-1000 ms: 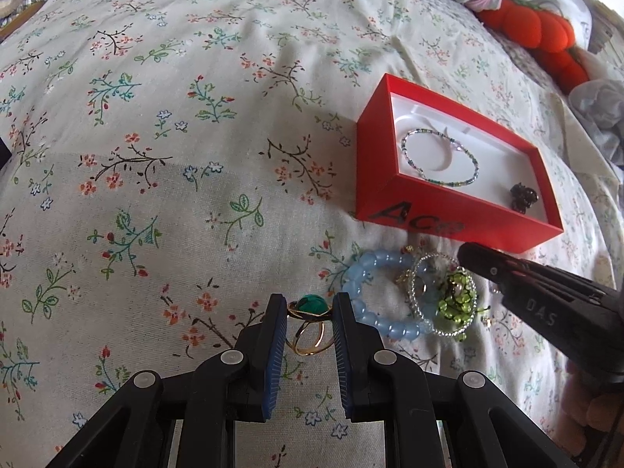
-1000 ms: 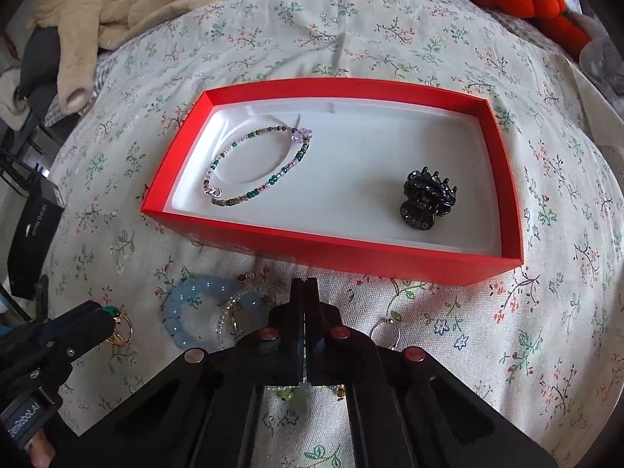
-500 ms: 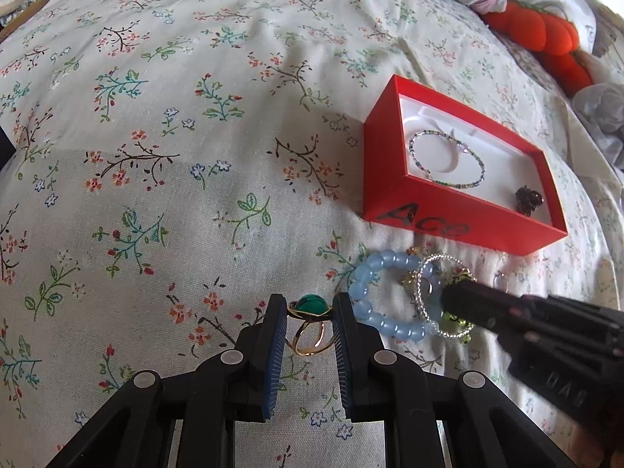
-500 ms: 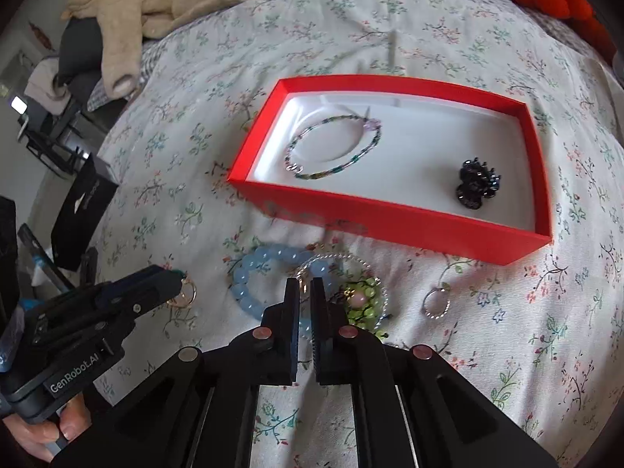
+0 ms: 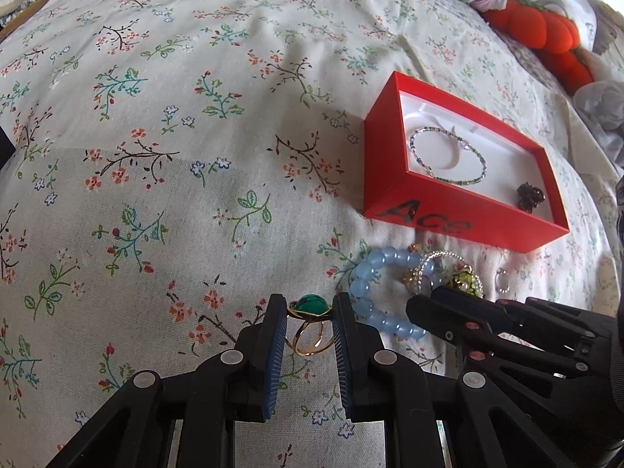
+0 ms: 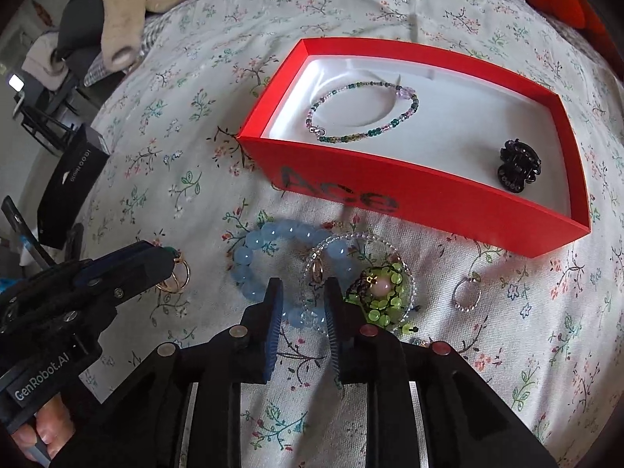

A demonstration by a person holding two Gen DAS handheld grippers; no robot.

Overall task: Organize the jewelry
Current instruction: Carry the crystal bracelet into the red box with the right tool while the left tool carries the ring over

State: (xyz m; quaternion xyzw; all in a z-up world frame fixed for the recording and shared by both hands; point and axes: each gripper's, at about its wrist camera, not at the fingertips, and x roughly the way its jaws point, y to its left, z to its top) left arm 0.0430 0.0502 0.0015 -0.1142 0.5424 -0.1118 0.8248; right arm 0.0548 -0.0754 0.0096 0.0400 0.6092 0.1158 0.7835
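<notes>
blue bead bracelet (image 6: 269,261) | between right fingers (image 6: 273,312), just opening, ungripped | left fingers (image 5: 277,335) clamp green-stone ring (image 5: 311,314)

In the left wrist view, the right gripper (image 5: 419,306) is covering the lower part of the blue bead bracelet (image 5: 360,284) and most of the green bead piece (image 5: 464,280) at lower right. The orange plush toy (image 5: 546,27) is running out at the upper right edge. In the right wrist view, the left gripper (image 6: 163,261) is hiding the gold ring's (image 6: 177,275) stone at left. The black box's (image 6: 72,187) lettering is too small to read. A hand (image 6: 39,429) is being cut off at the lower left corner.
</notes>
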